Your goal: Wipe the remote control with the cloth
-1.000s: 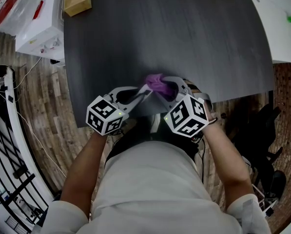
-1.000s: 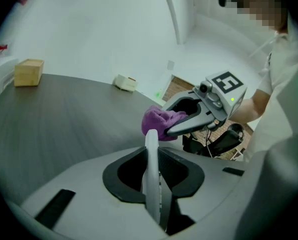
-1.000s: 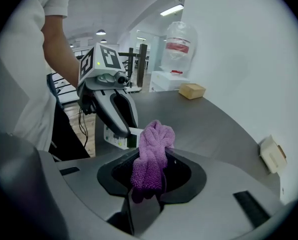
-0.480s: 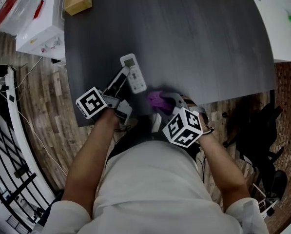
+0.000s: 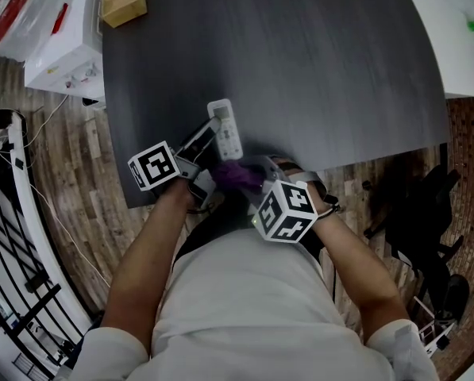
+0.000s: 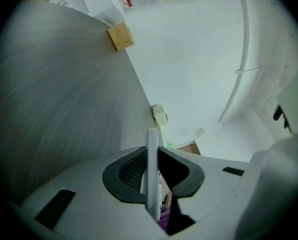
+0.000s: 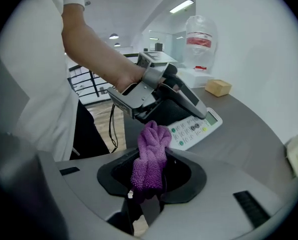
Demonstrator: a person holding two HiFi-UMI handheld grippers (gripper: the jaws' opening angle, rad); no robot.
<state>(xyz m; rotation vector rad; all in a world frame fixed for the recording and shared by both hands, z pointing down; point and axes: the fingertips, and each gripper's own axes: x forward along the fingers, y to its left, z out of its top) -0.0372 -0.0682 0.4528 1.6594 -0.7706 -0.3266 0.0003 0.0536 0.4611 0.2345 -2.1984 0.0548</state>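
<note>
Remote control (image 5: 225, 128) edge-on between left gripper (image 6: 151, 180) pads; cloth (image 7: 149, 156) in right gripper (image 5: 251, 178).

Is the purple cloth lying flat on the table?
No, the purple cloth is bunched up between the jaws of the right gripper, close to the remote control.

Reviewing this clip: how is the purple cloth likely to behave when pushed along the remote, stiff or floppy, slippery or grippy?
Probably floppy: the cloth folds over itself where the right tongs pinch it. Its fuzzy pile suggests it drags rather than slides on the remote. It looks light, so it should bunch up, not push the remote.
</note>
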